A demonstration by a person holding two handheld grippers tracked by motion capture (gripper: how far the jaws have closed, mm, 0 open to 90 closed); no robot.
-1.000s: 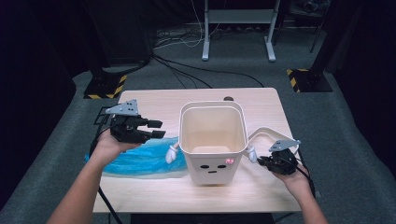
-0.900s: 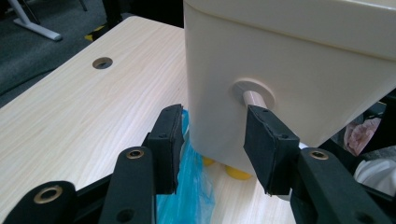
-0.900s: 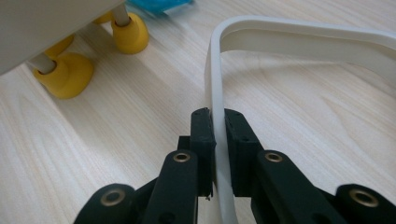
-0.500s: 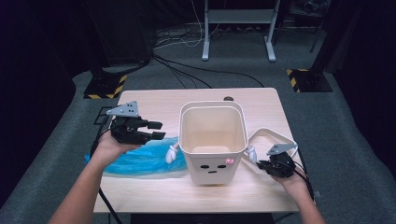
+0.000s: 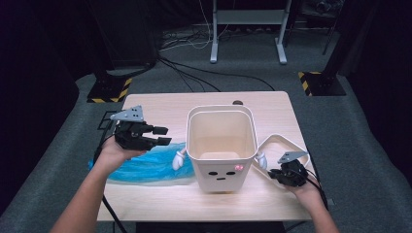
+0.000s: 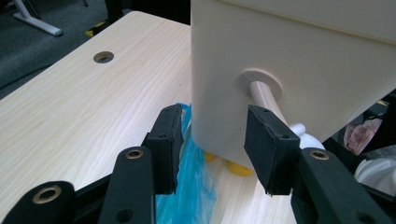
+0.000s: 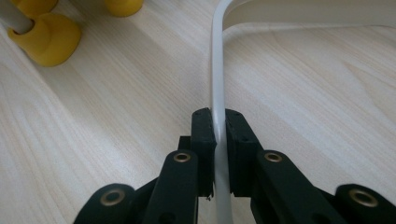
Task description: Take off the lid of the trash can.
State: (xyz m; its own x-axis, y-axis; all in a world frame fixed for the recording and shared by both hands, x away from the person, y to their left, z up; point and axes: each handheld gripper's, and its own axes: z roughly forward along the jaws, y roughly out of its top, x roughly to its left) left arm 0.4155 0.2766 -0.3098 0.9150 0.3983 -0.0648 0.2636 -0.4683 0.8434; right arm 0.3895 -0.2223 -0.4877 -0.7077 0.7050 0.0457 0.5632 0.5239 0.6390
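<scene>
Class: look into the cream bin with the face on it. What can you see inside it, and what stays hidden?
The high view shows the cream bin open-topped, with bare cream walls and floor; nothing is visible inside. Its near wall hides the floor strip just behind it.

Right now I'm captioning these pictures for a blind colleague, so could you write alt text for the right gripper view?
The right gripper has its two black jaws either side of a thin white frame rim, which runs away across the pale wooden table. Yellow feet of the bin stand at the upper left.
</scene>
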